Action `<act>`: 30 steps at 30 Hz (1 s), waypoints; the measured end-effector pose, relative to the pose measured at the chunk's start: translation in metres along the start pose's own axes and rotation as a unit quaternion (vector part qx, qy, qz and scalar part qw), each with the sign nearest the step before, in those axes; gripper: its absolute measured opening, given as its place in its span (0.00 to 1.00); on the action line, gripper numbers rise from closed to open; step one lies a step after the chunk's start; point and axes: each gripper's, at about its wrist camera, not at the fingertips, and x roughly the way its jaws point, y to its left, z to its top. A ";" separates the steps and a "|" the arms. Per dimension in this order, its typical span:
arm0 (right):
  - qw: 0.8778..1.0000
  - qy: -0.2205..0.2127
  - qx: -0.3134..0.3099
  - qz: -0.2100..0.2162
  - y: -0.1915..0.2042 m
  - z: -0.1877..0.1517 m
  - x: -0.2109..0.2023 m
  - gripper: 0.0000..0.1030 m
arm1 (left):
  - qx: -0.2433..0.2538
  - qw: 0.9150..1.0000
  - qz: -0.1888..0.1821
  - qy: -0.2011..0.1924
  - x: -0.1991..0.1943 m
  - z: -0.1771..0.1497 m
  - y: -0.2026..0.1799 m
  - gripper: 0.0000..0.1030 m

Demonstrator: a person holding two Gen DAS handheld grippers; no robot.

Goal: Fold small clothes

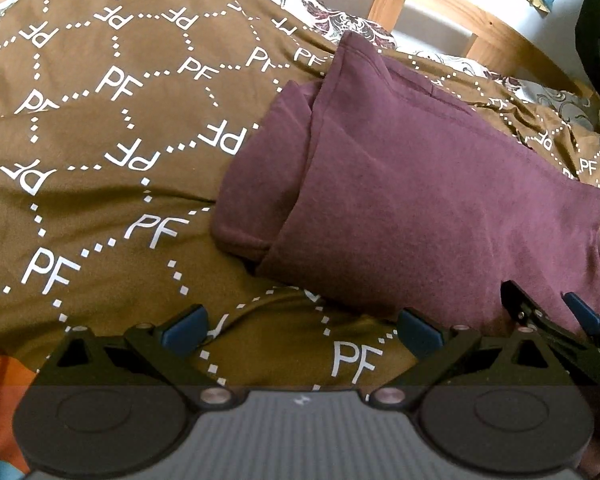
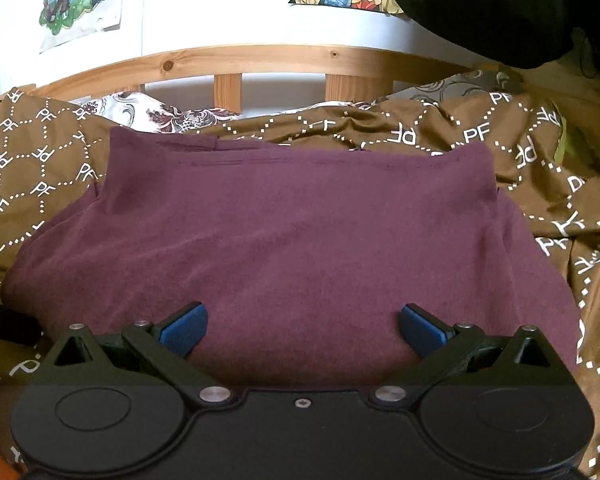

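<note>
We see a brown duvet [image 1: 100, 128] printed with white dotted diamonds and "PF" letters covering the bed and filling most of both views. Beyond it, at twelve o'clock in the right wrist view, runs a wooden bed rail [image 2: 260, 56] with short slats, and behind that a white wall [image 2: 220, 8] carrying colourful pictures. A patterned white pillow [image 2: 140, 114] peeks out between duvet and rail at about eleven o'clock.

On the duvet lies a maroon shirt [image 1: 420, 192], folded into a rough rectangle with a side panel turned inward along its left edge. In the left wrist view it sits from the centre out toward three o'clock; in the right wrist view it lies dead centre, reaching up toward twelve.

Our left gripper [image 1: 300, 330] is at six o'clock over bare duvet, just beside the shirt's near corner, its blue fingers [image 1: 184, 330] spread wide and holding nothing. Our right gripper [image 2: 302, 328] hovers over the shirt's near edge, also spread wide with nothing between its fingers; we cannot tell whether its fingers touch the cloth. It shows in the left view at four o'clock.
</note>
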 end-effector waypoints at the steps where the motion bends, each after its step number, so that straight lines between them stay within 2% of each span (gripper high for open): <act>1: 1.000 0.001 0.001 0.001 0.000 -0.001 0.001 0.99 | 0.001 1.000 0.001 0.000 0.000 0.000 0.000 0.99; 20: 1.000 0.002 0.008 0.004 -0.001 -0.002 0.002 0.99 | 0.008 1.000 0.001 0.001 0.001 -0.002 -0.002 0.99; 24: 1.000 0.001 0.008 0.004 -0.001 -0.002 0.002 0.99 | -0.005 1.000 -0.004 0.002 0.001 -0.002 0.000 0.99; 30: 1.000 0.001 0.014 0.008 -0.003 -0.004 0.003 0.99 | -0.052 0.996 -0.075 -0.001 0.001 0.004 0.011 0.99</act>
